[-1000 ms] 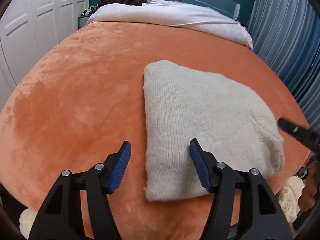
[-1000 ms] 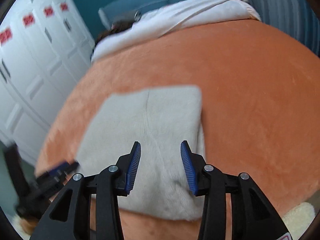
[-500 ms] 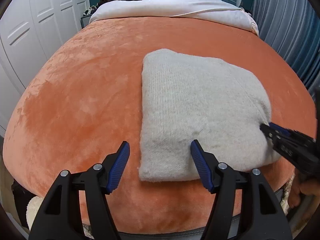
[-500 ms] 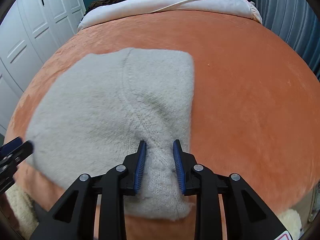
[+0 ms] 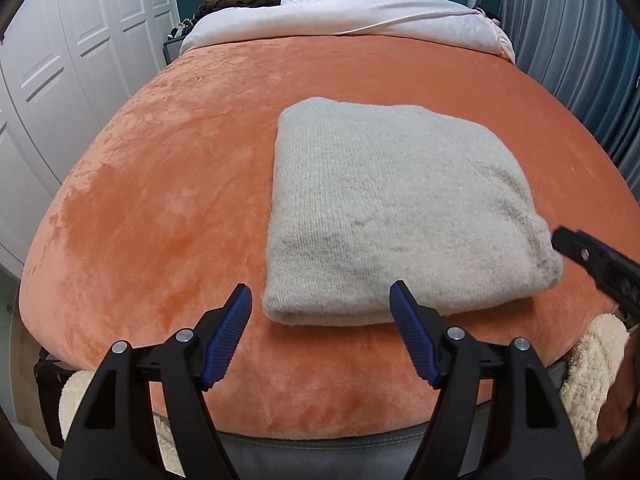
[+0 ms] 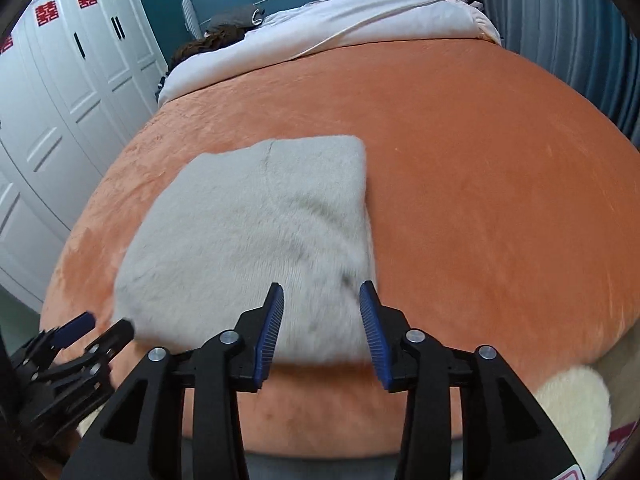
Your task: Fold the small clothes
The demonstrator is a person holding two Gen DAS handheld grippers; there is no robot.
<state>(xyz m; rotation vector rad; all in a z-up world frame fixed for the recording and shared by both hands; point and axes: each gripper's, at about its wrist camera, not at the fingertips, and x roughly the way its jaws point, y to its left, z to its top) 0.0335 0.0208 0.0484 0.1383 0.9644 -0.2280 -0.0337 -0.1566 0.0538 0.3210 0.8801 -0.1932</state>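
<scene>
Knit garment (image 5: 384,216) lay folded on the orange bed (image 5: 168,200). Right hand-held gripper (image 6: 322,330), pinching its near edge half a second earlier, had released and backed off, jaws apart; left hand-held gripper (image 5: 322,336) likewise spread, empty. Fold judged complete.

Folded sweater (image 5: 392,216): cream knit, fuzzy, matt. Bed cover (image 5: 168,184): orange plush, soft sheen. Left hand-held gripper (image 5: 322,336): matt black plastic, ribbed blue pads (image 5: 412,340), shiny metal rivets. Wardrobe doors (image 5: 80,40): smooth white panels.
</scene>
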